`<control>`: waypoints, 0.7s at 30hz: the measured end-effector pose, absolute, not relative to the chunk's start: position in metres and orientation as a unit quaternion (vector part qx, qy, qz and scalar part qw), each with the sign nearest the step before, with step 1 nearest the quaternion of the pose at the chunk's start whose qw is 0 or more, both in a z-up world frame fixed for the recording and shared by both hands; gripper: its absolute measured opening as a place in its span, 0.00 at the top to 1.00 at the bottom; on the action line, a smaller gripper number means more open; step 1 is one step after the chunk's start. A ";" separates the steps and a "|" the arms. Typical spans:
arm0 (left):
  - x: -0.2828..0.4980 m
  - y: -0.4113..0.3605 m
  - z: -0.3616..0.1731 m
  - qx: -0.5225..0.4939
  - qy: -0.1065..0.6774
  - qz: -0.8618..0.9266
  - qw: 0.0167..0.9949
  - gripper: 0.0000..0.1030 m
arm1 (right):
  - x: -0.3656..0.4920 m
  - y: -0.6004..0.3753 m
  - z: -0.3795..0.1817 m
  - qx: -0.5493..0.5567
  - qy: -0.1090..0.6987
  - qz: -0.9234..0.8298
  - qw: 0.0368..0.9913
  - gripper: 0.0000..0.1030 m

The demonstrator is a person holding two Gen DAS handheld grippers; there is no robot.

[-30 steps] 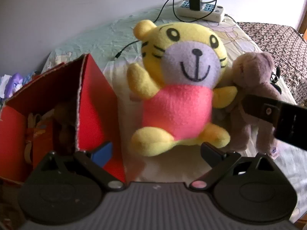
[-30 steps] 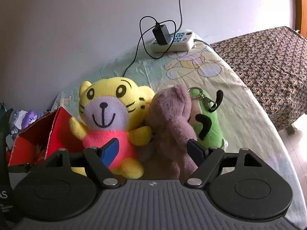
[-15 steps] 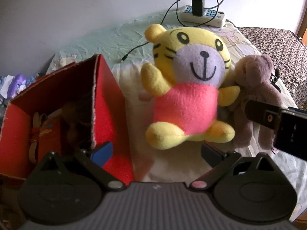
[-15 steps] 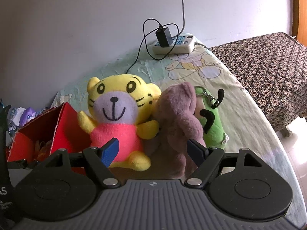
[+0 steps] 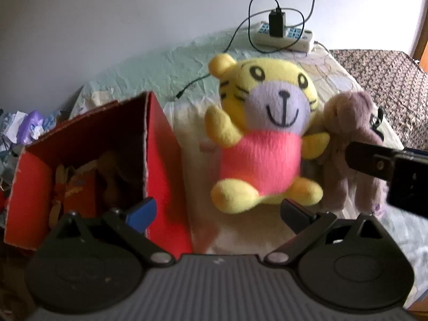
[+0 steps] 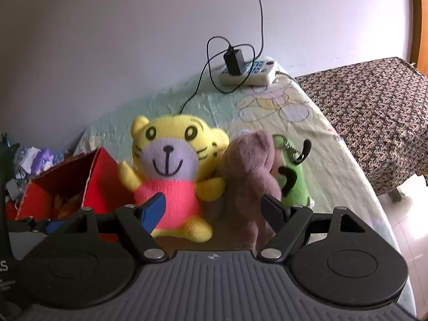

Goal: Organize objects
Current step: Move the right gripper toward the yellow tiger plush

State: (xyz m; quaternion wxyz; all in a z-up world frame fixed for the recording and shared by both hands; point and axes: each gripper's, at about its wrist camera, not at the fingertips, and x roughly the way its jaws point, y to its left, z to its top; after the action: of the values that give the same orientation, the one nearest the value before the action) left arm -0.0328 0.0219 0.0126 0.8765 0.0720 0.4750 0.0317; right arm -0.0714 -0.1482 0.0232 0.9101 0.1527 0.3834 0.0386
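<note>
A yellow tiger plush [image 5: 264,139] in a pink shirt sits upright on the bed, with a mauve bear plush [image 5: 353,133] leaning against its right side. My left gripper [image 5: 218,211] is open just in front of the tiger's feet, holding nothing. An open red box [image 5: 160,160] with toys inside stands to the left. In the right wrist view the tiger [image 6: 168,171], the bear [image 6: 254,171] and a green plush [image 6: 291,182] sit in a row. My right gripper [image 6: 214,208] is open in front of the tiger and bear, empty.
A white power strip [image 6: 248,73] with a black charger and cables lies by the wall at the back. A brown patterned cover [image 6: 374,117] lies to the right. Clutter [image 5: 29,125] is piled left of the red box [image 6: 99,182]. The floor [image 6: 401,214] shows at the right.
Both grippers have drawn back from the toys, which look smaller and farther now. The plush toys and the box have not moved. Both grippers remain open.
</note>
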 end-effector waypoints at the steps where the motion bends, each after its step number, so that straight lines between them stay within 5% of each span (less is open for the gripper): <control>1: -0.032 0.022 0.015 0.072 0.472 0.032 0.878 0.04 | -0.070 -0.150 0.026 0.151 0.381 0.038 0.912 0.22; 11: -0.014 0.008 0.049 0.079 0.431 0.040 0.898 0.03 | -0.055 -0.167 0.060 0.134 0.352 0.049 0.925 0.22; 21: -0.004 0.004 0.027 0.074 0.462 0.033 0.883 0.03 | -0.053 -0.171 0.035 0.162 0.381 0.062 0.908 0.25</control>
State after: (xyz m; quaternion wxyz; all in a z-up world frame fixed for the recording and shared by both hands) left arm -0.0043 0.0041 0.0268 0.8832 0.0740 0.4620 0.0328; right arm -0.0530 -0.1710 0.0348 0.9083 0.1617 0.3807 0.0621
